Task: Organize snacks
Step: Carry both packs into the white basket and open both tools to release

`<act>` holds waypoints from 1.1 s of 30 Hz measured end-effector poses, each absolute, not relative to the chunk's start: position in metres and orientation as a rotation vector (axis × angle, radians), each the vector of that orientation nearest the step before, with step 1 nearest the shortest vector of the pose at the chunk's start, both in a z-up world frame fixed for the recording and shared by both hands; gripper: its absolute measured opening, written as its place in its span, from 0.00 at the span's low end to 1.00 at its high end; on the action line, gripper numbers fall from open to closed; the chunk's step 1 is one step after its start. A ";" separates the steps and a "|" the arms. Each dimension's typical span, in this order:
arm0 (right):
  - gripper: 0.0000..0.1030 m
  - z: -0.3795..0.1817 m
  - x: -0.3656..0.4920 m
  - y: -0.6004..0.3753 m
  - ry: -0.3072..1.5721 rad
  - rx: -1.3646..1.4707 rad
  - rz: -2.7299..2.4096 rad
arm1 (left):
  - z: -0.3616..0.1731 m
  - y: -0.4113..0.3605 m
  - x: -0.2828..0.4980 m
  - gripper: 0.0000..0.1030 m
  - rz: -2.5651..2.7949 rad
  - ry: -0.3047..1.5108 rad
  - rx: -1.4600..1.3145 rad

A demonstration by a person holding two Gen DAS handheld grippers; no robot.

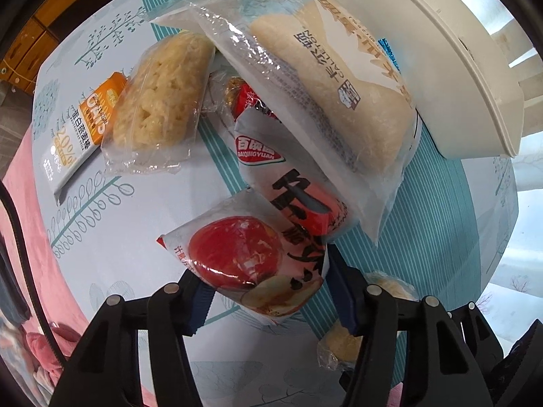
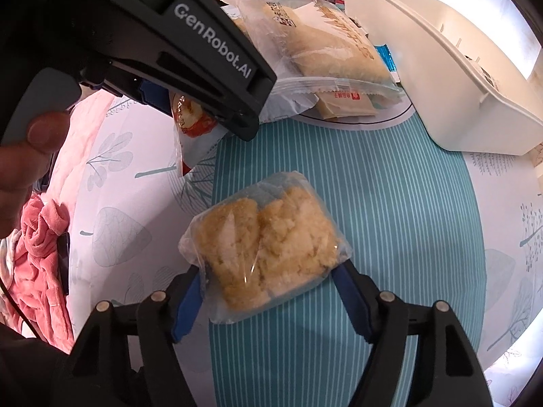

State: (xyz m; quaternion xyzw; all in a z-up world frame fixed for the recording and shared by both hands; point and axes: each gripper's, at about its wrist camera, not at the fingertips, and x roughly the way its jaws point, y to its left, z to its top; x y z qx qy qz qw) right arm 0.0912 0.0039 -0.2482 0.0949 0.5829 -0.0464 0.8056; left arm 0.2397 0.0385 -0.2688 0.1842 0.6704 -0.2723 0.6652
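In the left wrist view a red-and-white snack packet (image 1: 251,257) with an apple picture sits between the blue pads of my left gripper (image 1: 271,295), which touch both its edges. The right wrist view shows that gripper's black body (image 2: 176,44) at upper left, the packet (image 2: 193,125) hanging under it. My right gripper (image 2: 269,302) has its blue pads against both sides of a clear-wrapped crumbly cake (image 2: 264,254) lying on the teal striped cloth (image 2: 390,203). A large bread bag (image 1: 325,78) leans over the pile behind.
A white plastic basket (image 1: 441,68) (image 2: 441,68) stands at the back right. An orange-and-white oat bar (image 1: 78,129), a second wrapped cake (image 1: 159,108) and a red candy (image 1: 244,98) lie on the table. Pink fabric (image 2: 40,264) hangs at the left edge.
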 end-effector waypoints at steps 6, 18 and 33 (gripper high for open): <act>0.69 -0.247 0.090 0.005 1.255 0.206 -0.089 | -0.259 0.047 0.235 0.56 -0.610 1.520 0.393; 0.69 -0.214 0.079 -0.015 1.230 0.242 -0.031 | -0.225 0.074 0.220 0.43 -0.578 1.540 0.285; 0.69 -0.154 0.074 -0.043 1.180 0.248 0.095 | -0.149 0.113 0.208 0.43 -0.493 1.477 0.043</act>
